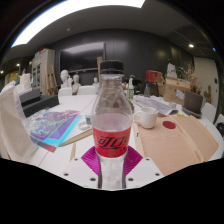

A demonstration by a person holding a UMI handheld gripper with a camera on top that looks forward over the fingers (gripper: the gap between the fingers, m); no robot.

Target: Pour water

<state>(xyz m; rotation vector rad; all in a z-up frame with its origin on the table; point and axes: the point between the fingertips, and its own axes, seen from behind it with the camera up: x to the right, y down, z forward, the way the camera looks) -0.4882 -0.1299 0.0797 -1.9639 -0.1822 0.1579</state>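
Fingers (112,160) clamped on bottle (111,115), cap on, lifted above counter (180,140); carry step; next, reach cup (146,116).

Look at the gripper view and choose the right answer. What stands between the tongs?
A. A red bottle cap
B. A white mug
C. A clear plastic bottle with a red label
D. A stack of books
C. The clear plastic bottle with its red label stands upright between the tongs, their magenta pads at either side of its base, while the white mug sits farther back on the table.
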